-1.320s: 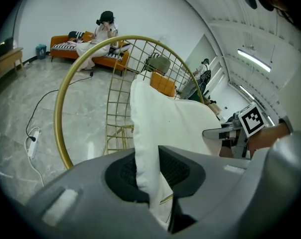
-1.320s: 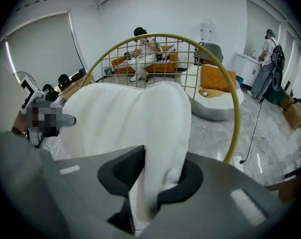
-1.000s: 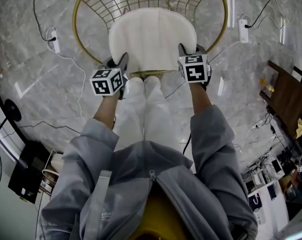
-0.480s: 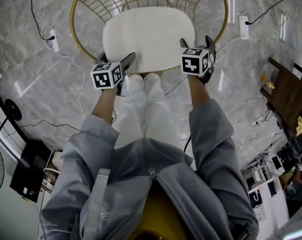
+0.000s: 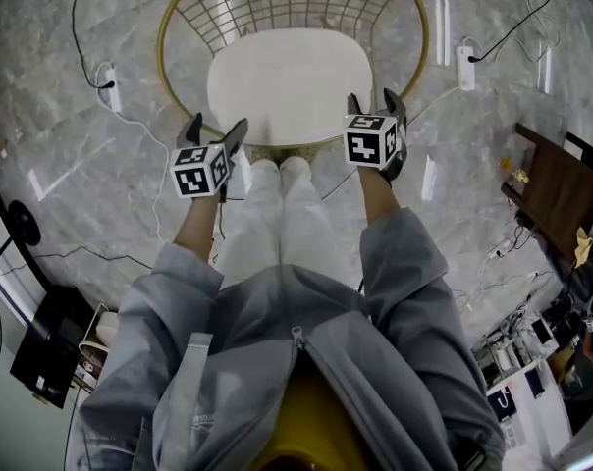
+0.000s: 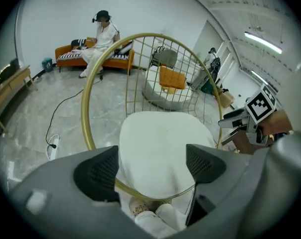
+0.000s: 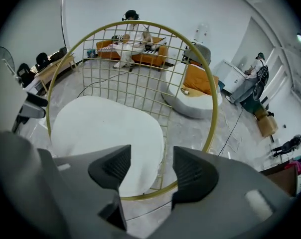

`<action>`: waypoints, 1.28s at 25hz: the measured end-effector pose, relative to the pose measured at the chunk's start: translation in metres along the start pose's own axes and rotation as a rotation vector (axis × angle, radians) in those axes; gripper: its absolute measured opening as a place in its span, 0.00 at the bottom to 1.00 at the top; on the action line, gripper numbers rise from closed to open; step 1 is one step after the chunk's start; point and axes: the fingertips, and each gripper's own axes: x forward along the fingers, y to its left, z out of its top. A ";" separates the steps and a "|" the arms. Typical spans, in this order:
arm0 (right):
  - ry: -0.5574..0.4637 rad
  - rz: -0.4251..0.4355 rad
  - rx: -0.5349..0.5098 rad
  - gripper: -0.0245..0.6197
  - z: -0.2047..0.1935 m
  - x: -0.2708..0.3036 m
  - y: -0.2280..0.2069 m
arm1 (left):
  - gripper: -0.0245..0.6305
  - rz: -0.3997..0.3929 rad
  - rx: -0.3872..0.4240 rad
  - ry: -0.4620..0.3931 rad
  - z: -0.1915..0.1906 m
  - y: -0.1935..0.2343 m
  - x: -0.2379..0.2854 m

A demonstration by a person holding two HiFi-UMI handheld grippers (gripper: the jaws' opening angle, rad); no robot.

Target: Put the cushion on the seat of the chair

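Note:
The white cushion lies flat on the seat of the gold wire chair. My left gripper hovers off the cushion's near left corner, apart from it. Its jaws are closing with nothing pressed between them. In the left gripper view the cushion shows beyond the gap of the left gripper. My right gripper hangs by the cushion's near right edge, also closing on nothing. From the right gripper view, the cushion lies left of the right gripper, inside the gold rim.
White power strips and cables lie on the marble floor either side of the chair. A dark wooden table stands at the right. The person's white-trousered legs are at the chair's front. Another person sits on an orange sofa.
Both grippers let go of the cushion, opened, and drew back and up from it. The cushion, bent upward a second ago, now rests flat on the seat.

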 end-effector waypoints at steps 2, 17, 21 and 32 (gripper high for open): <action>-0.007 0.021 -0.009 0.29 0.002 -0.018 0.010 | 0.49 -0.008 0.052 -0.047 0.013 -0.008 -0.019; -0.205 0.091 0.070 0.04 0.011 -0.184 0.031 | 0.05 -0.087 0.184 -0.303 0.082 -0.084 -0.159; -0.312 0.055 0.093 0.04 0.035 -0.229 0.023 | 0.04 -0.103 0.181 -0.353 0.096 -0.096 -0.190; -0.799 -0.031 0.082 0.04 0.141 -0.405 0.003 | 0.04 -0.146 0.225 -0.657 0.189 -0.153 -0.320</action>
